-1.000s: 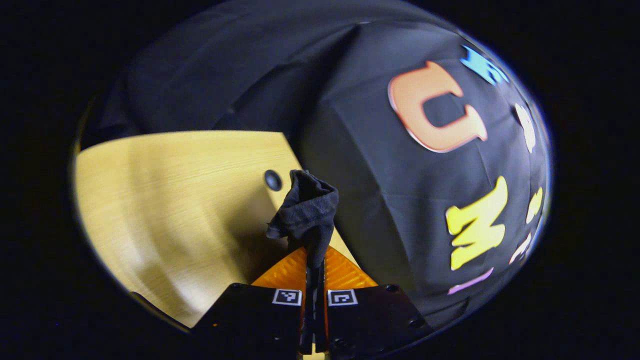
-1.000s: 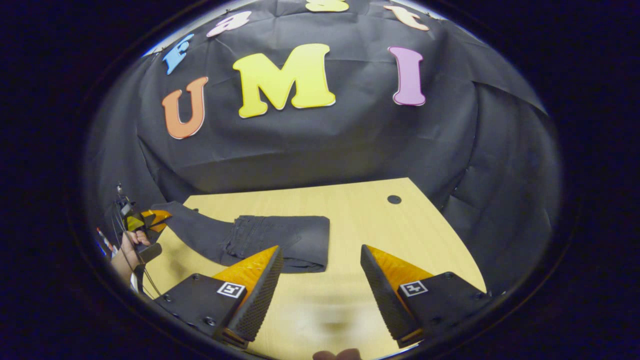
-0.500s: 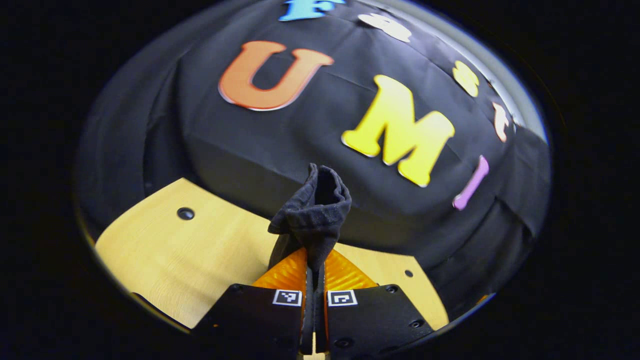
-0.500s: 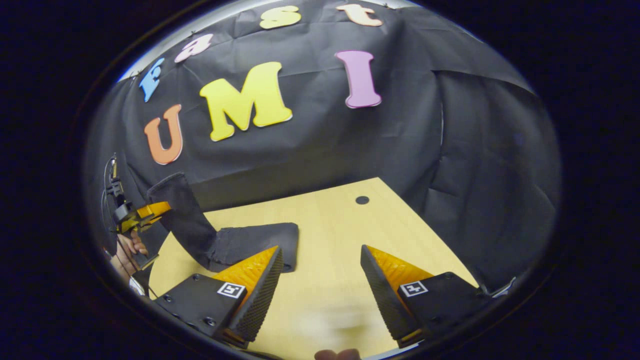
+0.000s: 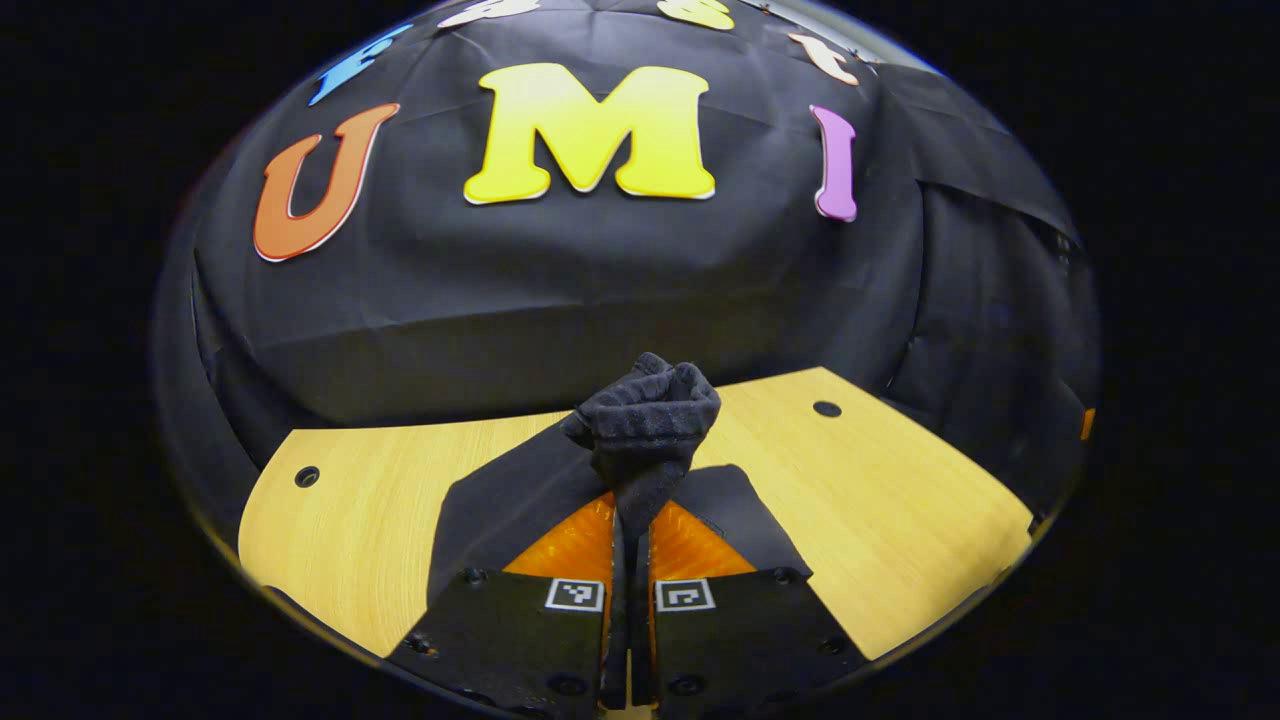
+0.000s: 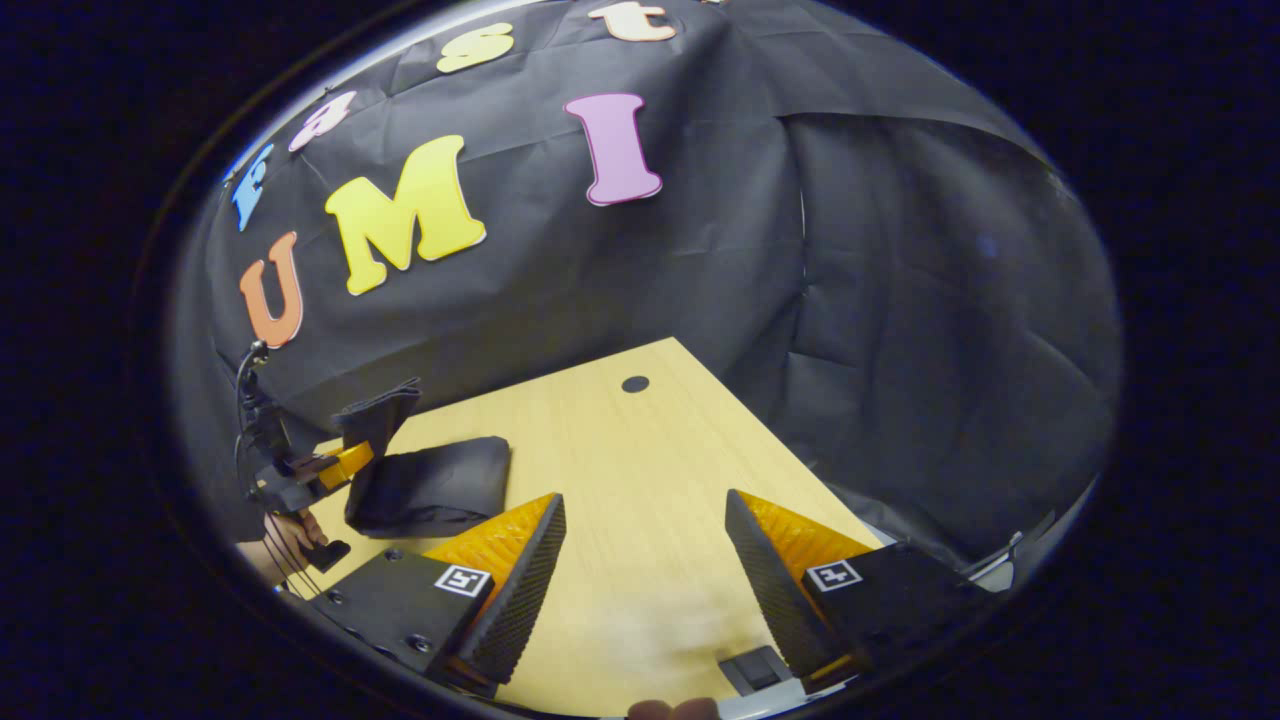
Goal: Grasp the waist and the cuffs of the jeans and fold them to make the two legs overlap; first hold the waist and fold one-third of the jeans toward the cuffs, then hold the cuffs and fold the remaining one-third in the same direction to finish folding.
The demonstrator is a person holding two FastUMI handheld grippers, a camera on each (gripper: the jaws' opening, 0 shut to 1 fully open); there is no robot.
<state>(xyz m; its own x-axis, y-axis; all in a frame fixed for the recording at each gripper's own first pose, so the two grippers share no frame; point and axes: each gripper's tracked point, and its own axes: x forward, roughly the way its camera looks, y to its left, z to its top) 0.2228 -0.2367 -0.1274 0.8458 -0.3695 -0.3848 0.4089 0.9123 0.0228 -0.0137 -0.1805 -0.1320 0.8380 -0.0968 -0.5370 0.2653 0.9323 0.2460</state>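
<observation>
The left claw (image 5: 629,520) was clamped tight on the bunched cuffs (image 5: 645,418), raised above the table (image 5: 880,510), seemingly to carry them over the folded jeans (image 6: 430,483) for the last third. The right claw (image 6: 645,560) hung empty above bare table, fingers wide apart, touching nothing.

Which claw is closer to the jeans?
Left. The left claw is pinching the jeans and holding one end up over the folded part. The right claw is open above bare table, apart from them.
</observation>
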